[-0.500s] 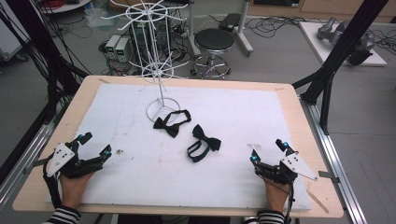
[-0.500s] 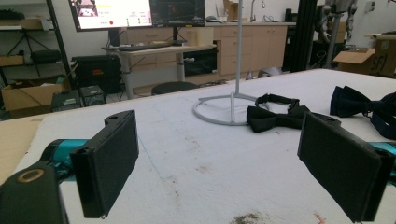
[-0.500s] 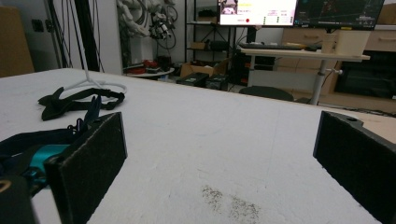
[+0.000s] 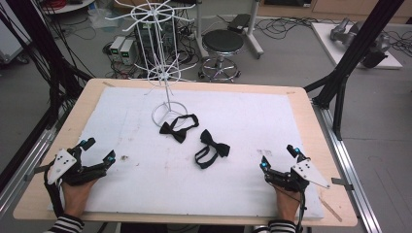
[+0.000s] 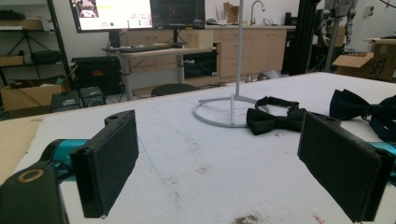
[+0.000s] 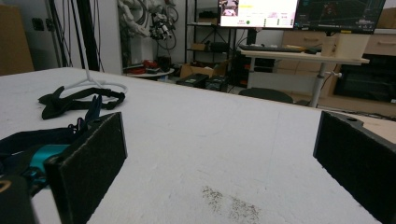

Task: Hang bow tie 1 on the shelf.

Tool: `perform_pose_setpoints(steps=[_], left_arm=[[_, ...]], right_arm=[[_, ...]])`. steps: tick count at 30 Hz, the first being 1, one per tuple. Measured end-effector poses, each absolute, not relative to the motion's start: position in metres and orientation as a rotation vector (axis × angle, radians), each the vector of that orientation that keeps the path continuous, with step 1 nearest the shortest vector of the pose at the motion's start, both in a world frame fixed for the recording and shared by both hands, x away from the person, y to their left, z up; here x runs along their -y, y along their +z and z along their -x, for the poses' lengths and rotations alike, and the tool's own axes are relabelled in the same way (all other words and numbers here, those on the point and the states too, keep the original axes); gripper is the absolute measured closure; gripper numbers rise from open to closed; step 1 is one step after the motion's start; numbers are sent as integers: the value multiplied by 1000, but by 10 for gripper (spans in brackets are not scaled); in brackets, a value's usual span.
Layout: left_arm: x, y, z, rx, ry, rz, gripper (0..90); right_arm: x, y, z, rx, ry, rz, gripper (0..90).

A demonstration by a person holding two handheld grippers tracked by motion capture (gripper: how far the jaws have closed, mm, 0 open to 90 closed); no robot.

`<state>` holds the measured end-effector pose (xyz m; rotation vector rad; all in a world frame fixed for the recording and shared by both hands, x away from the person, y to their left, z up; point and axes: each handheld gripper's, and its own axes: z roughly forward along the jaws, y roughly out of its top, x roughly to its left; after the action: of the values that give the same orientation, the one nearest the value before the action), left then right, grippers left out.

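Observation:
Two black bow ties lie on the white mat (image 4: 243,116). One bow tie (image 4: 179,128) rests beside the ring base of a white wire rack (image 4: 167,112); the other bow tie (image 4: 211,148) lies nearer the middle. My left gripper (image 4: 100,149) rests at the front left of the mat, open and holding nothing. My right gripper (image 4: 277,155) sits at the front right, also open and holding nothing. In the left gripper view, the gripper (image 5: 219,135) faces the rack base (image 5: 224,105) and a bow tie (image 5: 275,119). In the right gripper view, the gripper (image 6: 219,140) has a bow tie (image 6: 70,100) far to its left.
The mat covers a wooden table (image 4: 82,104) with bare edges. The rack's tall wire arms (image 4: 153,14) spread above the table's far side. A round stool (image 4: 222,43), cables and equipment stand on the floor beyond. Black frame posts (image 4: 350,63) rise at the right.

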<state>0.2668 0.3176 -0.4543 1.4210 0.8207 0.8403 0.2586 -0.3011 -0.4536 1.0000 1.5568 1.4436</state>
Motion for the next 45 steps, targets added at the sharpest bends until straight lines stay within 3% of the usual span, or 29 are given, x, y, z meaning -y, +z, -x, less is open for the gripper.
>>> perform_pose_setpoints(steps=[19,45], left_arm=[[-317,-454,-267,-820,841,-1420,131],[-317,-454,-266,-820,851,-1423,131]], right_arm=[[303,-445,-263,-1603,1472,-1040,19],[289,-376,-291,-1906,1429,-957,19]])
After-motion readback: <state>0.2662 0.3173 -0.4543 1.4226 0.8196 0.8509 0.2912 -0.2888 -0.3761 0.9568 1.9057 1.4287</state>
